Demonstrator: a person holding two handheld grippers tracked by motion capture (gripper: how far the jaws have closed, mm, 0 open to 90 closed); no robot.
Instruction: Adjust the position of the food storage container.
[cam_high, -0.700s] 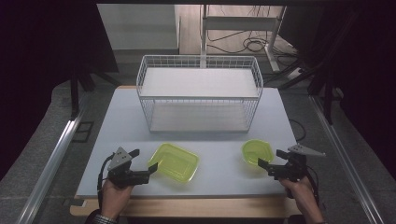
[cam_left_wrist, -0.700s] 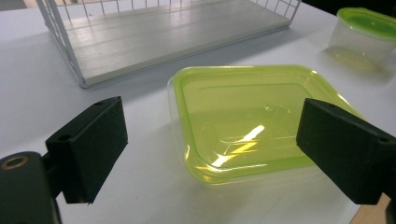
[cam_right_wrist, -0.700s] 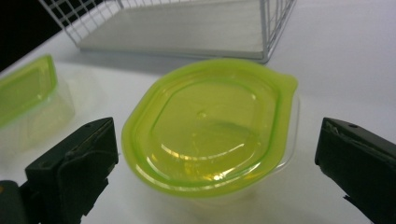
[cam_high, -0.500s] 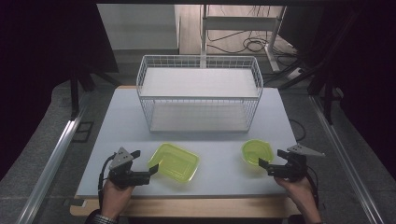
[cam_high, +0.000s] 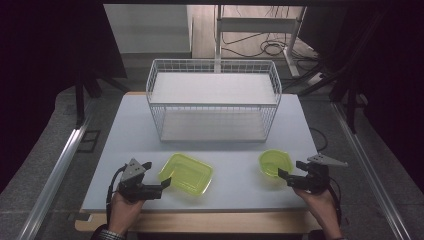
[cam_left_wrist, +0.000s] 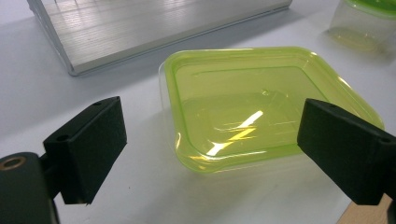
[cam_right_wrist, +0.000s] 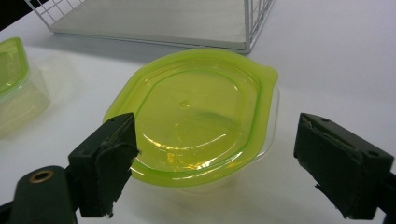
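A rectangular container with a yellow-green lid (cam_high: 187, 172) lies on the white table near the front, left of centre. My left gripper (cam_high: 160, 179) sits at its left end, open, with the lid's near corner (cam_left_wrist: 261, 102) just ahead of the spread jaws and untouched. An oval yellow-green lidded container (cam_high: 274, 162) stands at the front right. My right gripper (cam_high: 287, 172) is open beside it on the right. In the right gripper view the oval container (cam_right_wrist: 196, 112) lies ahead of my right gripper (cam_right_wrist: 224, 170), between the lines of the two jaws, and the pads do not press on it.
A white wire basket (cam_high: 212, 100) stands across the middle of the table behind both containers, its front wall a hand's width beyond them. The table's wooden front edge (cam_high: 210, 222) runs just under the person's hands. Cables lie on the floor behind.
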